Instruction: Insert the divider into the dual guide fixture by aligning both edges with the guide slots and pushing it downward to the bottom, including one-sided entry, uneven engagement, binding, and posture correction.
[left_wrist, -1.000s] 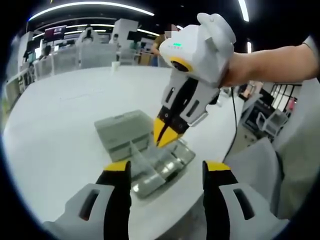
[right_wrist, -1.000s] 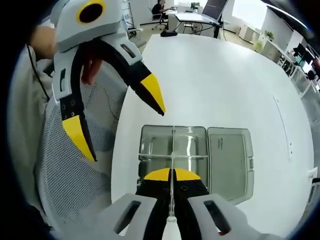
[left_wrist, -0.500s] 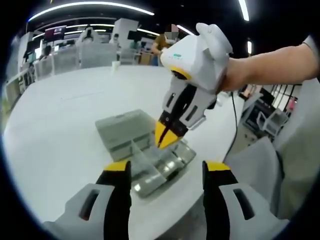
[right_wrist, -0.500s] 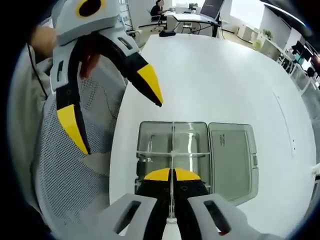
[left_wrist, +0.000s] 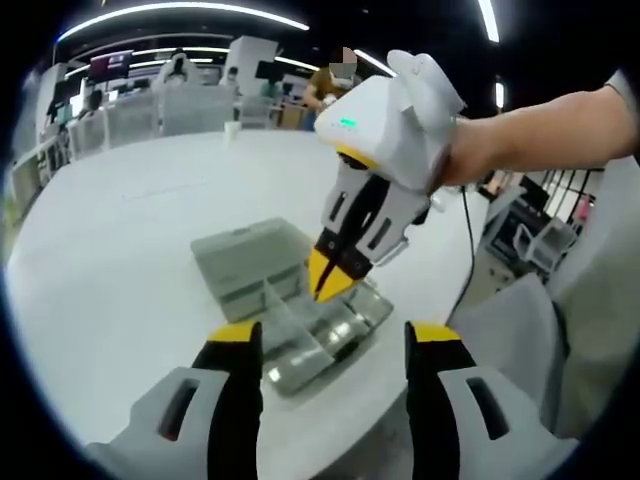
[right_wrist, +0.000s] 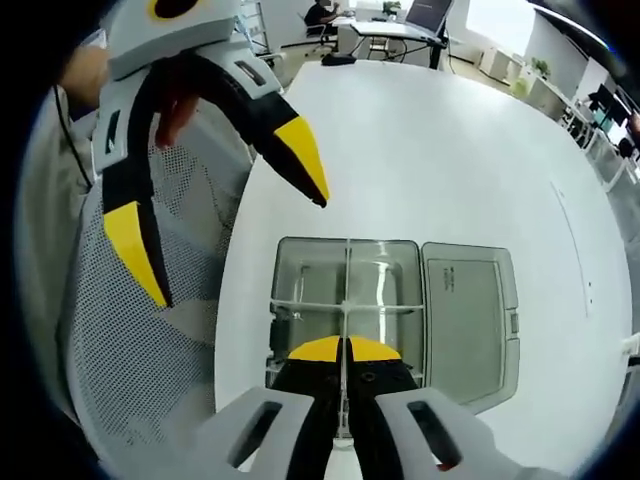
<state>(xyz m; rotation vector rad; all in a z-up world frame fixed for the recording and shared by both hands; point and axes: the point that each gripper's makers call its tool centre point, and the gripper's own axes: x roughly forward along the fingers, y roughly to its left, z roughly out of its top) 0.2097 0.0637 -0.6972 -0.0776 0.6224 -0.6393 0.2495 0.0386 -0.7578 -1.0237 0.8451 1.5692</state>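
A clear compartment box with its lid folded open lies near the white table's edge. Cross walls split its tray. My right gripper is shut on a thin clear divider, seen edge-on and lined up with the box's middle wall. In the left gripper view the same right gripper points its yellow tips down into the tray, just above the walls. My left gripper stands open a short way before the box, holding nothing. It hangs open over the table edge in the right gripper view.
A grey mesh chair stands beside the table edge close to the box, also seen as a chair on the right. The white table stretches wide beyond the box. Desks and seated people are far off.
The right gripper has tilted and shifted slightly over the tray with the divider still in it. The left gripper stays open in place.
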